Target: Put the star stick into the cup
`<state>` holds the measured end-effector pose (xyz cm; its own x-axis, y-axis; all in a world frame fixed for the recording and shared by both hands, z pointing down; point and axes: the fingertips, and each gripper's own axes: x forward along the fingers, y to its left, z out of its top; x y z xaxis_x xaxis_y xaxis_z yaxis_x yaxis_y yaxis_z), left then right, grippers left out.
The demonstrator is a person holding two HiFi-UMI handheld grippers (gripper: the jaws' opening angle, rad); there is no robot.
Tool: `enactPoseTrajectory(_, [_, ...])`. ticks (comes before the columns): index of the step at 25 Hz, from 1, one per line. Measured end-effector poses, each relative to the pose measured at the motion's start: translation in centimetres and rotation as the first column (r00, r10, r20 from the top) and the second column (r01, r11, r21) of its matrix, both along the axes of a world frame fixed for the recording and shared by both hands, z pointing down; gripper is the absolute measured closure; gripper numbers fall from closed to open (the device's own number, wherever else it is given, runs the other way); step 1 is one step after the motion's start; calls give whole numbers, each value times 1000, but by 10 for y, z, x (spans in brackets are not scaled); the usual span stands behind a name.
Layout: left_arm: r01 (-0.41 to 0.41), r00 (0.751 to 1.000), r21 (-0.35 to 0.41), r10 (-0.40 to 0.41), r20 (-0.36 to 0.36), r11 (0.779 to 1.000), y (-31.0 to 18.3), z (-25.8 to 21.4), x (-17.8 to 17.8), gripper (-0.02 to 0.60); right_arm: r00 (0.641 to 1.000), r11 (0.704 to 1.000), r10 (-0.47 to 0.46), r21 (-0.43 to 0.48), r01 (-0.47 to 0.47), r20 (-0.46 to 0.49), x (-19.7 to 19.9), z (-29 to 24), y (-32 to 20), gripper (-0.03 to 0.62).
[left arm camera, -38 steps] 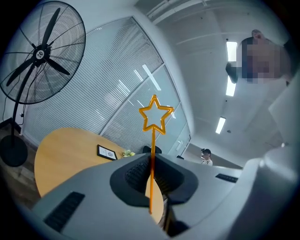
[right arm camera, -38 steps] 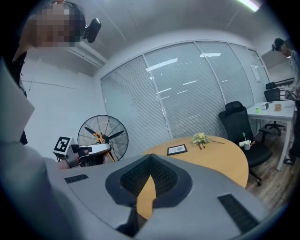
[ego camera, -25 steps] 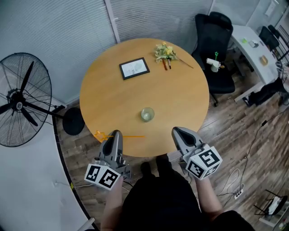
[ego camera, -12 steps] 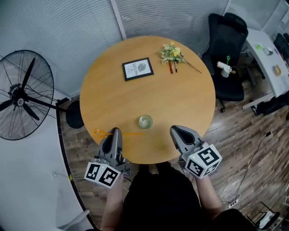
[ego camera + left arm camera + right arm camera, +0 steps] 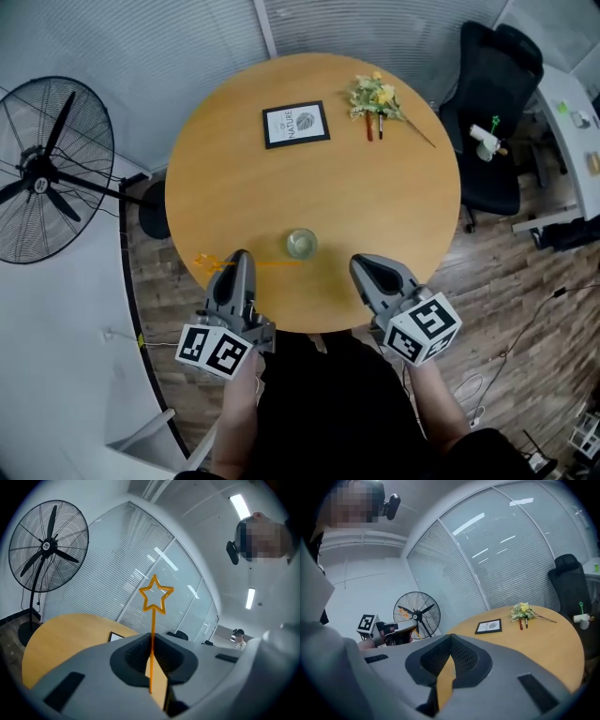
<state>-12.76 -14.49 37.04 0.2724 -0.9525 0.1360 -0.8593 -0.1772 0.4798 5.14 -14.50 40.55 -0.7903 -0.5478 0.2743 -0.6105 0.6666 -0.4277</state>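
Star stick (image 5: pixel 153 620), clamped in left hand-held gripper (image 5: pixel 151 641)

The thin orange star stick (image 5: pixel 275 264) lies crosswise near the table's (image 5: pixel 375 178) near left edge, pinched mid-shaft in the left gripper (image 5: pixel 240 256), with its star end pointing left. The clear cup (image 5: pixel 301 244) stands upright just beyond the stick's right tip.

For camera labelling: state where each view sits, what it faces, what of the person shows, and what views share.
Head view: on the person's head, looking steeply down at the table and cup; left hand-held gripper, right hand-held gripper and forearms show.
Left gripper view: on the left one, looking along jaws shut on the star stick toward the fan; the person's head above.
Right gripper view: on the right one, empty jaws together, facing framed picture; left hand-held gripper shows.
Shared: all show table and fan.
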Motion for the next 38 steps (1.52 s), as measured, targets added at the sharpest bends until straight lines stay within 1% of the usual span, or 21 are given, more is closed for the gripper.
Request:
enactPoseTrajectory(5, [9,1000,-22,-9,1,1000,-8,16,-5,569,1000,1000,-23,-20,23,-14,-7,9,0,585])
enactPoseTrajectory(10, [-15,1000,-47,16,18,999,-21,39,-4,569,1000,999,-1,-41,0,-29,-6,15,-2,585])
enactPoseTrajectory(19, [-64,998,-101,63,-13,993,-47,81,1,569,996,997,39,-62,-43,-78,-1,26,-13,585])
enactPoseTrajectory(23, [-77,997,-121,76,-16,990,-58,97,3,569,994,995,55,-75,-62,-91,0,31,-15,585])
enactPoseTrajectory(33, [-105,994,-173,100,-39,979,-63,124,13,569,992,992,64,-105,-76,-110,1,42,-16,585])
enactPoseTrajectory(38, [-113,994,-191,110,-29,975,-62,136,19,569,992,992,59,-108,-71,-108,-1,45,-17,585])
